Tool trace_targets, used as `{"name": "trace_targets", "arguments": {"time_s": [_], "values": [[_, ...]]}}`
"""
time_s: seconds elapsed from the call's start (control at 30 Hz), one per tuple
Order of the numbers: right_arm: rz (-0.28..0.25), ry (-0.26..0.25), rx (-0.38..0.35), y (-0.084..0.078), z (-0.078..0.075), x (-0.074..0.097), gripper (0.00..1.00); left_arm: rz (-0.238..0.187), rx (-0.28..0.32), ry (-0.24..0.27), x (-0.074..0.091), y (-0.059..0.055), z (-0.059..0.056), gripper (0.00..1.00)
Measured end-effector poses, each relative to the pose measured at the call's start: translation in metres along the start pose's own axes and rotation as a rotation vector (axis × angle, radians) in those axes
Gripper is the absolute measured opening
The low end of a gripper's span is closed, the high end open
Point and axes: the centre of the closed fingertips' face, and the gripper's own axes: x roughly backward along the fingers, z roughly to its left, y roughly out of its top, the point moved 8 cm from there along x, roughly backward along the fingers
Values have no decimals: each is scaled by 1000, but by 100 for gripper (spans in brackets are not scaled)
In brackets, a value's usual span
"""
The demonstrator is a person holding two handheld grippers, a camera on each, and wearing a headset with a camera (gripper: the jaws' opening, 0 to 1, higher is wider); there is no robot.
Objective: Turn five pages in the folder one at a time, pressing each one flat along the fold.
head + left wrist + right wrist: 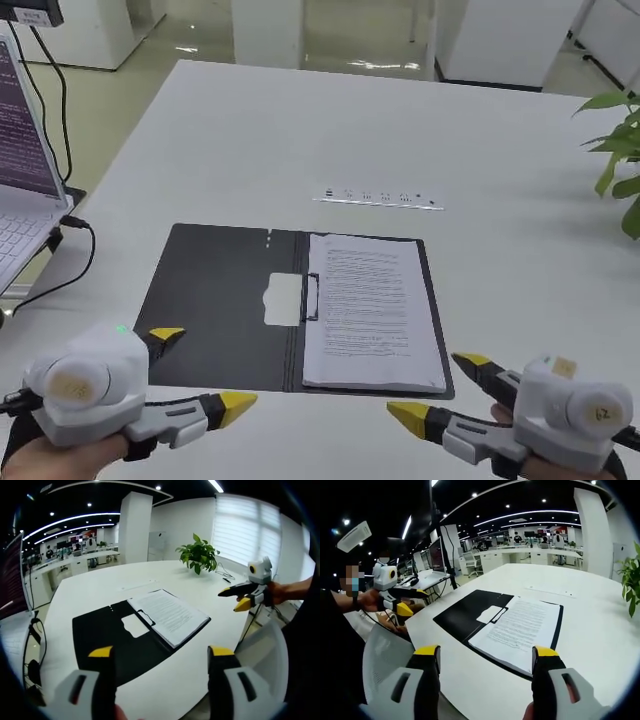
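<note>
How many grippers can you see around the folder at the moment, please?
2. The left gripper hovers open by the near left corner of the folder; the right gripper hovers open by its near right corner, beside the stack of pages. None seems hidden.

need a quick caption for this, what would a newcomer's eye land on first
The black folder lies open in the middle of the white table, with a stack of printed pages on its right half. Near the front edge the left gripper and the right gripper hang open on either side, yellow tips pointing inward. A laptop sits at the far left and a green plant at the right edge.
</note>
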Motion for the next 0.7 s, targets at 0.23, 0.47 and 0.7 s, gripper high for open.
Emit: {"name": "trace_targets", "arguments": {"time_s": [0.23, 0.47, 0.7], "values": [[5, -5, -7, 0, -4, 1, 74, -1, -33, -44, -20, 13, -6, 73], [9, -26, -36, -3, -12, 2, 72, -13, -55, -97, -50, 30, -13, 71], [-5, -45, -73, -6, -19, 8, 72, -11, -77, -165, -85, 44, -26, 71]]}}
